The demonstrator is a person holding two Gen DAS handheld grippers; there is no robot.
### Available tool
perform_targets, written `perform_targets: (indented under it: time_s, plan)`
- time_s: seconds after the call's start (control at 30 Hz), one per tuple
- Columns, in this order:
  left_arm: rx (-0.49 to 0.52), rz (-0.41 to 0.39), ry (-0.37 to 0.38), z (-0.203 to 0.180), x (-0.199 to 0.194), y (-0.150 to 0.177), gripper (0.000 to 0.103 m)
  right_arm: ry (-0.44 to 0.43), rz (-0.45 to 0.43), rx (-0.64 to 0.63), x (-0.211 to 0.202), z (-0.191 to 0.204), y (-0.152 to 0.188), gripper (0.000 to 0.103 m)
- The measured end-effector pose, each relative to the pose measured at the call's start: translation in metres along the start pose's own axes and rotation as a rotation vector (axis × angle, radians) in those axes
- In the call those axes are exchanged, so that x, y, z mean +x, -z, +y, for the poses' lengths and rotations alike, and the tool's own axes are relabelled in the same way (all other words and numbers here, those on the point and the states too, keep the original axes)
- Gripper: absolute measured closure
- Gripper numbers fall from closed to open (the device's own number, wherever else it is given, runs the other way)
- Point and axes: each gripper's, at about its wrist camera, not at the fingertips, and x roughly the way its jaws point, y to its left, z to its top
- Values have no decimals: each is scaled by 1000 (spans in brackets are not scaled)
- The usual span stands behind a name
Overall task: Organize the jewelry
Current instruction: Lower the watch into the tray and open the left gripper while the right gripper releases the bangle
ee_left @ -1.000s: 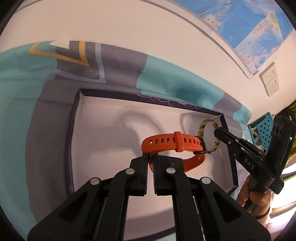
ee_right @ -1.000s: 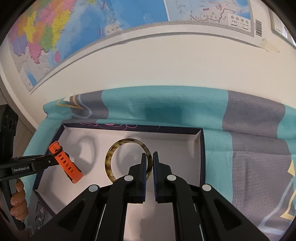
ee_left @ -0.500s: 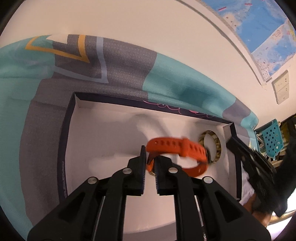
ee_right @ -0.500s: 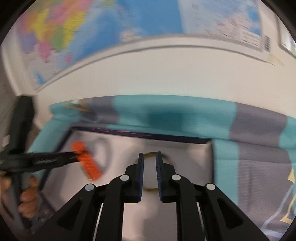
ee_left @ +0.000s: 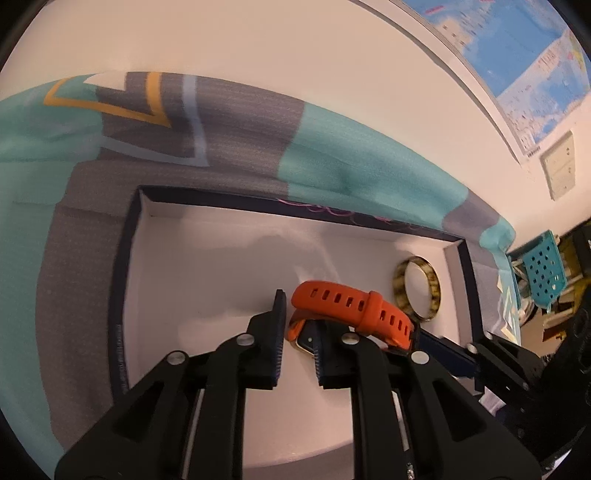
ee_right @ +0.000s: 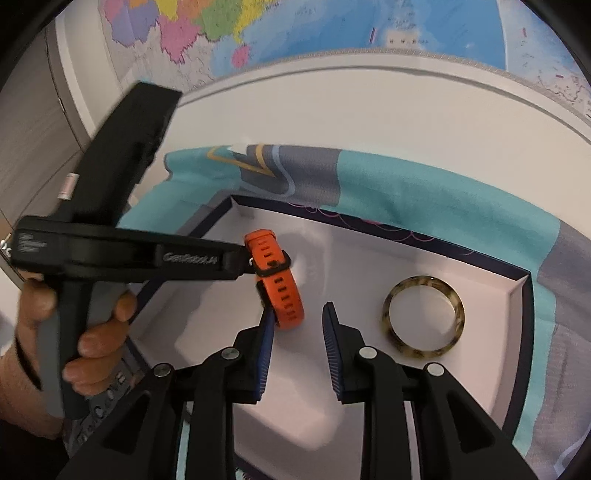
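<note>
Left wrist view: left gripper (ee_left: 297, 343) is opening its jaws beside the orange watch (ee_left: 351, 314) in the white box (ee_left: 122, 295); grip unclear.

Right wrist view: right gripper (ee_right: 299, 325), fingers parting on nothing, is leaving the tortoiseshell bangle (ee_right: 423, 317) lying near the box's right wall. Next, probably, freeing the watch.

Right gripper (ee_right: 298, 320) fingers apart; bangle (ee_right: 423, 318) in box (ee_right: 519, 291).

A teal-and-grey cloth (ee_right: 424, 184), a wall map (ee_right: 332, 26) and, seemingly, a perforated teal basket (ee_left: 545, 273)
</note>
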Motion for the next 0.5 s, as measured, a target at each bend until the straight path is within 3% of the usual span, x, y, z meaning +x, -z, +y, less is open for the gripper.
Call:
perform_targets:
  time_s: [0.03,0.07,0.23,0.5]
  plan:
    - [6,1,1,-2,1,0,91,7,-1,4,3,-1,-1,89]
    - [13,2,2,-4,2,-1,91,12,-3,15,6,-3,-3,91]
    - [42,-24,20,-5,2,-4,90,44,-29,66,9,-14,-11,94]
    - [72,-56,11,-3,-3,-6,65,44,3,170,22,-32,-21,94]
